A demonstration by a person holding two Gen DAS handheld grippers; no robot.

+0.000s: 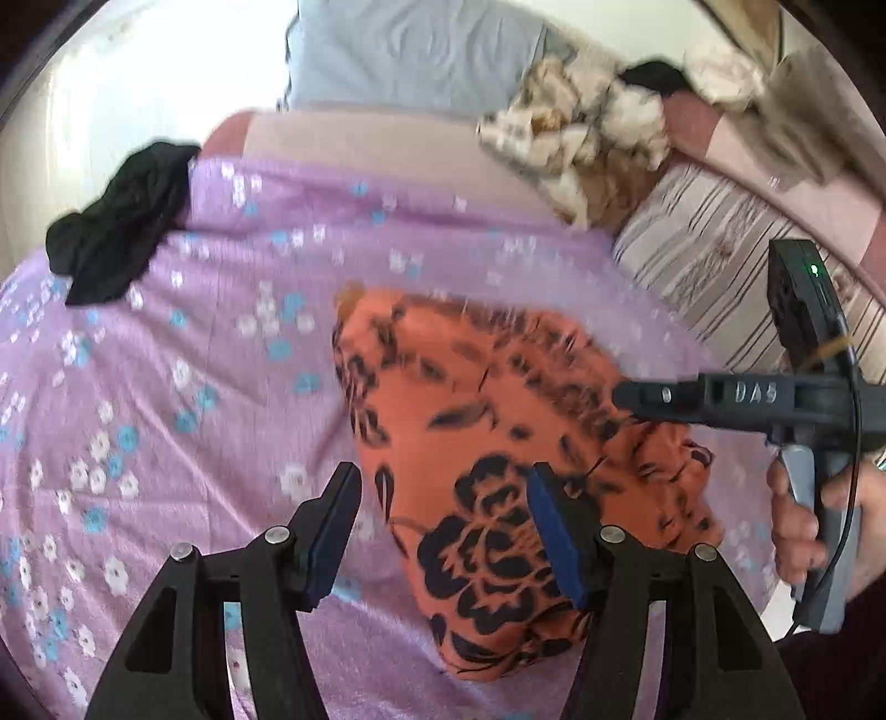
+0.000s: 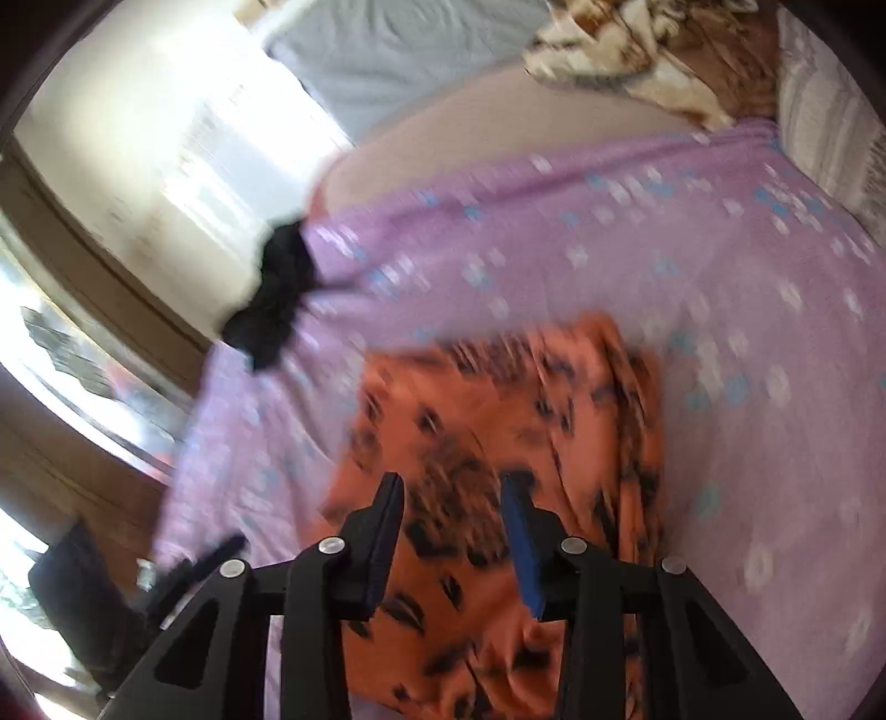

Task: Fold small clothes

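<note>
An orange garment with a black flower print (image 1: 487, 454) lies bunched on the purple flowered bedsheet (image 1: 183, 376). My left gripper (image 1: 443, 498) is open above its near left edge, holding nothing. My right gripper (image 1: 626, 396) shows from the side in the left wrist view, over the garment's right part. In the right wrist view the right gripper (image 2: 451, 493) is open above the orange garment (image 2: 498, 421), holding nothing. The right wrist view is blurred.
A crumpled black garment (image 1: 119, 221) lies at the bed's far left edge; it also shows in the right wrist view (image 2: 274, 299). A brown and white blanket (image 1: 581, 144), a striped cloth (image 1: 714, 249) and a grey pillow (image 1: 410, 50) lie at the back.
</note>
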